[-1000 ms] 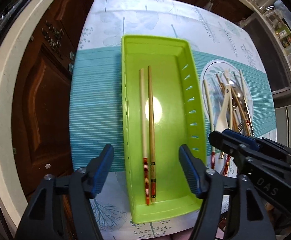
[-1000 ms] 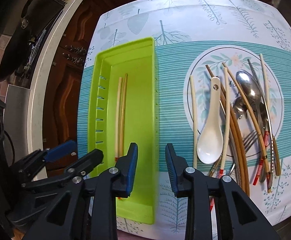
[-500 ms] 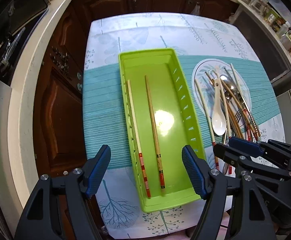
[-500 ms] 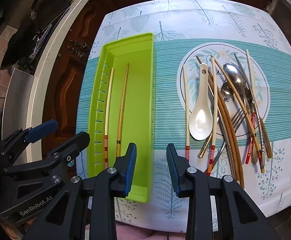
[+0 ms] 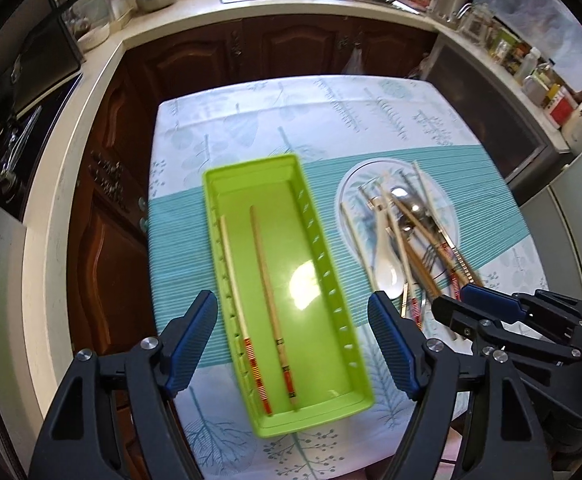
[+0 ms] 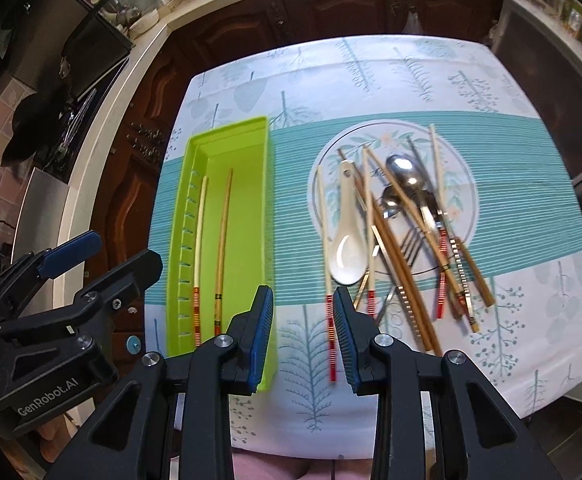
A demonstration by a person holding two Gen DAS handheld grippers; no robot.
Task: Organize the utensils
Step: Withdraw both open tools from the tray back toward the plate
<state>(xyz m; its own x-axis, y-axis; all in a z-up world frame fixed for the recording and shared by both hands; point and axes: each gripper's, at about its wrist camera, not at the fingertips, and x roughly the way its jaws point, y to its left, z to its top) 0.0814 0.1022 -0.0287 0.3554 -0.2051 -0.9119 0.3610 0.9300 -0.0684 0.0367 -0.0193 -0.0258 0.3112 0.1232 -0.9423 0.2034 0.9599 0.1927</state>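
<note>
A lime green tray (image 5: 323, 404) (image 6: 259, 160) lies on the patterned tablecloth and holds two chopsticks (image 5: 269, 300) (image 6: 223, 236), now lying apart. To its right a round plate (image 6: 463, 176) (image 5: 351, 188) carries a pile: a white ceramic spoon (image 6: 345, 248) (image 5: 387, 268), metal spoons (image 6: 403, 170), a fork and several chopsticks. My left gripper (image 5: 293, 342) is wide open and empty, high above the tray's near end. My right gripper (image 6: 303, 332) is open with a narrower gap, empty, above the cloth between tray and plate.
The table (image 6: 391, 68) is small, with dark wooden cabinets (image 5: 291, 48) close behind and to the left. A counter with a sink and jars (image 5: 511, 48) runs around the back. The table's front edge is just below both grippers.
Both grippers have risen and pulled back from the table, so more of the kitchen shows. The two chopsticks in the tray have spread apart. Jaw openings look unchanged.
</note>
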